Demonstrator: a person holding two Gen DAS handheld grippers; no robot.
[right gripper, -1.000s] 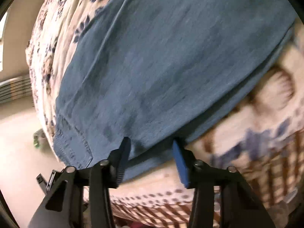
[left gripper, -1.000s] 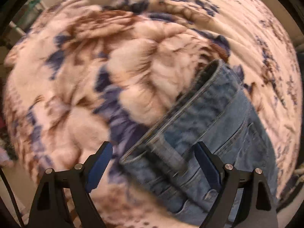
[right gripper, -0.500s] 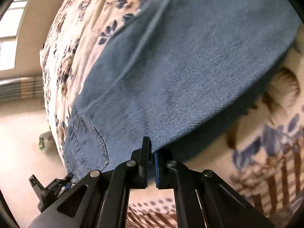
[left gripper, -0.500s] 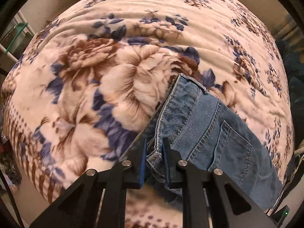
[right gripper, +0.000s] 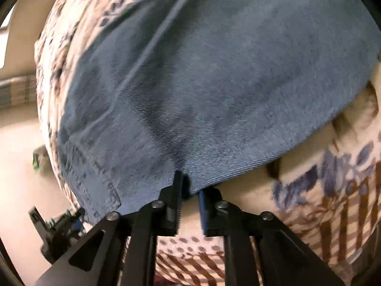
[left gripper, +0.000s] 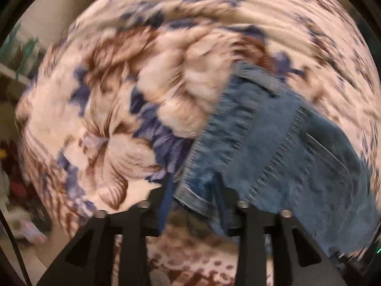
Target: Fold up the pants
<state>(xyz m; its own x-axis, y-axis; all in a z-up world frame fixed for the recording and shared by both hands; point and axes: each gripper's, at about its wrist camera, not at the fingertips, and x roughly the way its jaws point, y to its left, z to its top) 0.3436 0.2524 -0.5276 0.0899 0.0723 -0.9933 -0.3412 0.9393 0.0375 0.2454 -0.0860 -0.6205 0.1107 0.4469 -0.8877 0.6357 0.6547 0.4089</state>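
Blue jeans (left gripper: 273,143) lie on a floral blanket (left gripper: 123,100). In the left wrist view, which is blurred, the waistband corner (left gripper: 193,190) sits between the pads of my left gripper (left gripper: 194,200). Its jaws are opening and stand apart around the denim. In the right wrist view a broad panel of the jeans (right gripper: 214,83) fills the frame. Its folded near edge (right gripper: 190,186) dips between the fingertips of my right gripper (right gripper: 190,202). These jaws are opening too, with a clear gap below the cloth. A back pocket (right gripper: 95,186) shows at lower left.
The blanket (right gripper: 333,178) covers a bed whose near edge falls away under both grippers. Pale floor (right gripper: 21,166) lies to the left, with dark clutter (right gripper: 54,233) on it. Shelves and green hangers (left gripper: 21,54) stand at the far left.
Both grippers closed onto the denim half a second ago and now stand partly apart again. The left view has rolled and blurred, and the left hand has risen a little.
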